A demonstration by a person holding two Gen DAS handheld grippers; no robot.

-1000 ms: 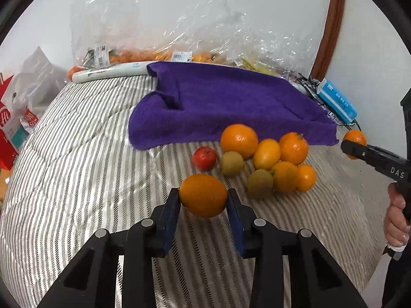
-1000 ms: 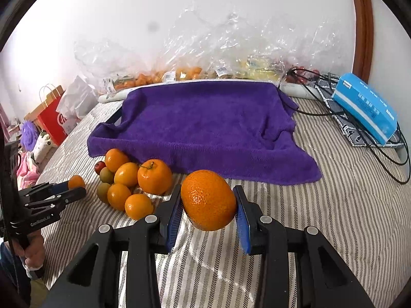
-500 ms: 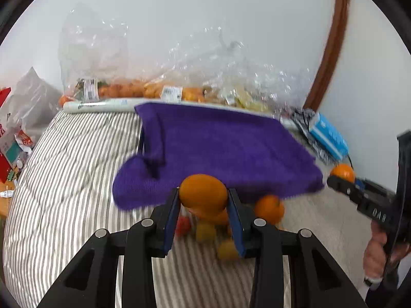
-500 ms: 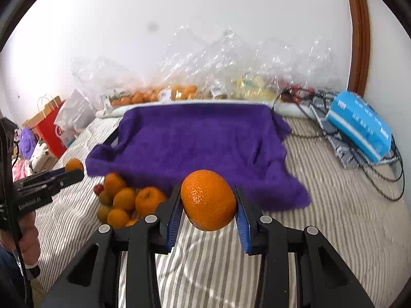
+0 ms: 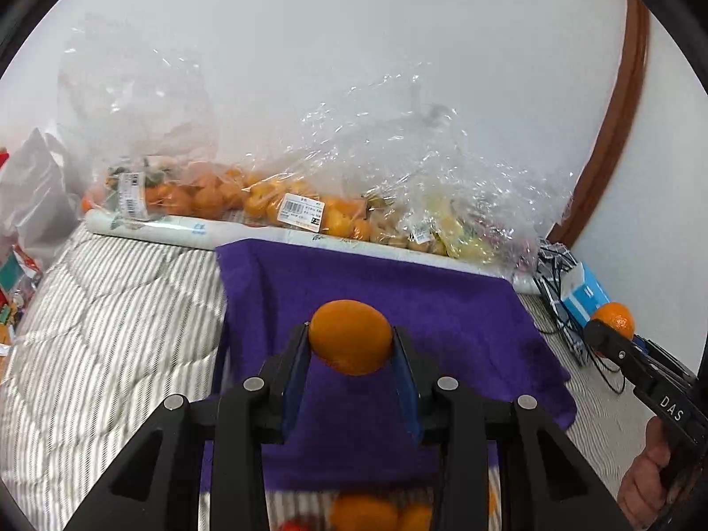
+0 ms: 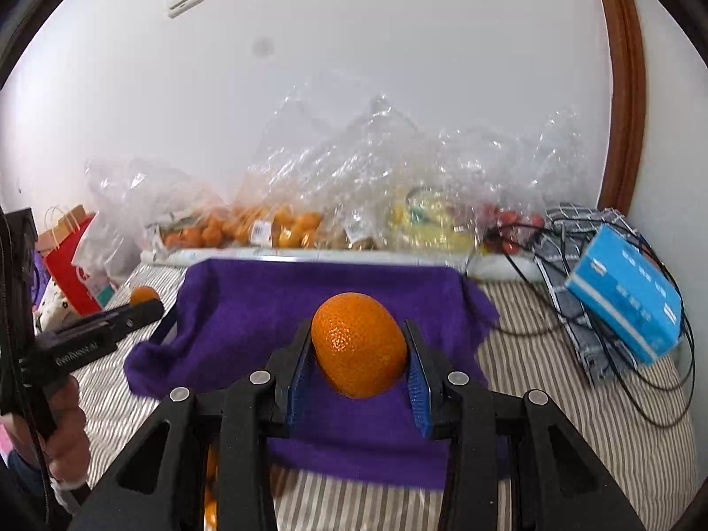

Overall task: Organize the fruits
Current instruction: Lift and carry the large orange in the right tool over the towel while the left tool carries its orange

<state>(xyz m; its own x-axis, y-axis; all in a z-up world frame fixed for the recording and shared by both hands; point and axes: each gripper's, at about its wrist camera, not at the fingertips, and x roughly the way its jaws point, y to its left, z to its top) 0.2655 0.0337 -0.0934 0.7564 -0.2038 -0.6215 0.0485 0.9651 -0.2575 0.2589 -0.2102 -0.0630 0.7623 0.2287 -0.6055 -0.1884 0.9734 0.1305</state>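
My left gripper [image 5: 350, 345] is shut on an orange [image 5: 350, 337] and holds it in the air above the purple towel [image 5: 442, 309]. My right gripper [image 6: 359, 354] is shut on a larger orange [image 6: 359, 350], also raised over the purple towel [image 6: 248, 309]. Each gripper shows in the other's view: the right one with its orange [image 5: 613, 316] at the right edge, the left one with its orange [image 6: 142, 295] at the left. The loose fruit pile [image 5: 367, 513] lies on the striped bedcover just below the towel's near edge, mostly hidden by the grippers.
Clear plastic bags of oranges and other fruit [image 5: 274, 203] line the wall behind the towel. A blue box [image 6: 624, 301] and black cables [image 6: 531, 274] lie to the right. A red paper bag [image 6: 71, 265] stands at the left. The striped bedcover [image 5: 110, 318] extends left.
Both grippers have risen and moved forward over the purple towel with their oranges held. The loose fruit pile has slid down to the bottom edge of both views.
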